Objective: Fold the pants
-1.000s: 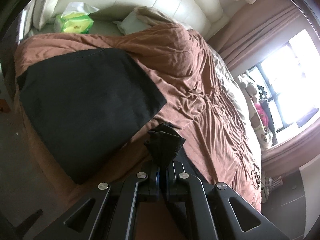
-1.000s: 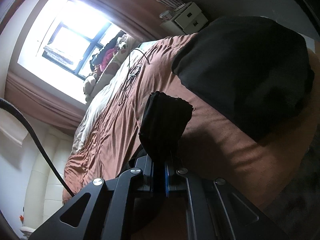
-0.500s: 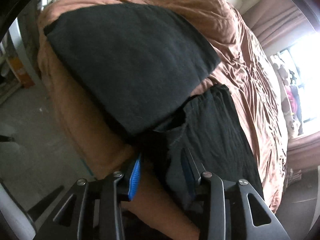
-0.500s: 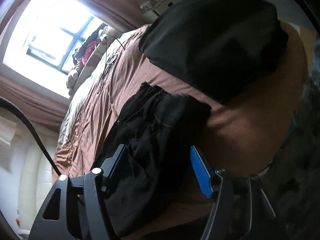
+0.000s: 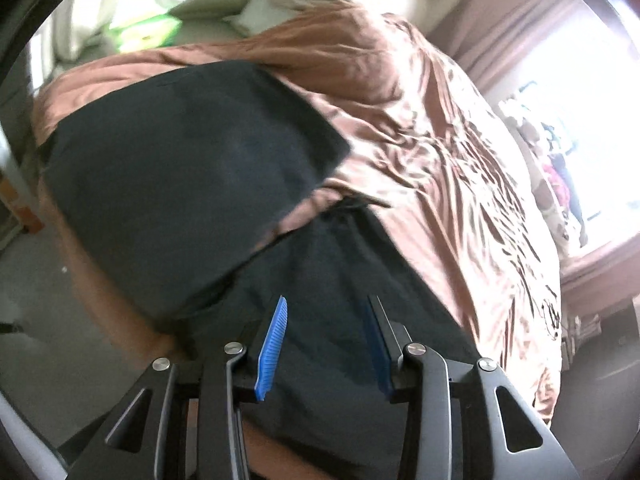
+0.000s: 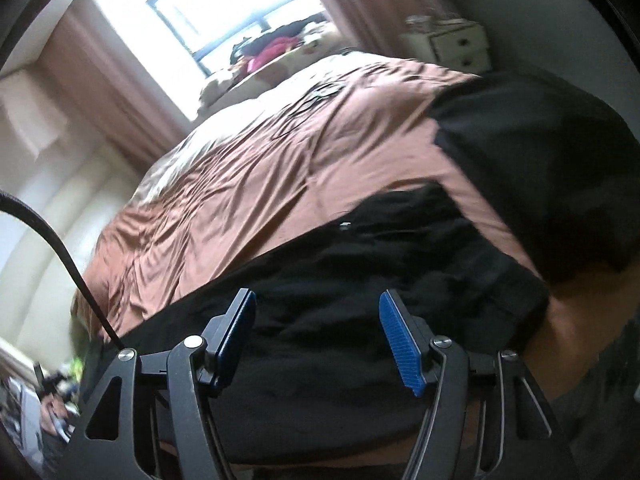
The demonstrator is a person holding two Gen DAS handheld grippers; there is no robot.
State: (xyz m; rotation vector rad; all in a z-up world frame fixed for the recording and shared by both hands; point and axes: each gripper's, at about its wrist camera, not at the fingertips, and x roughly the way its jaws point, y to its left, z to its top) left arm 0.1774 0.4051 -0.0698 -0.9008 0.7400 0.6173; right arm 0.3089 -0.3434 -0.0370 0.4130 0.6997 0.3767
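The black pants lie spread on the brown bedspread close to the bed's near edge, waistband end pointing away. My left gripper hovers just over them, open, its blue pads apart and touching no cloth. In the right wrist view the same pants stretch across the frame under my right gripper, which is open wide with nothing pressed between its fingers. A second dark folded garment rests beside the pants, seen too as the dark mass at the right.
The bed's edge drops to a grey floor on the left. A green packet and pillows lie by the cream headboard. A white nightstand stands by the window. A black cable hangs at the left.
A second ago each gripper was shut on a bunched corner of the pants, held up. Both have let go and opened, and the pants now lie flat on the bedspread beneath them.
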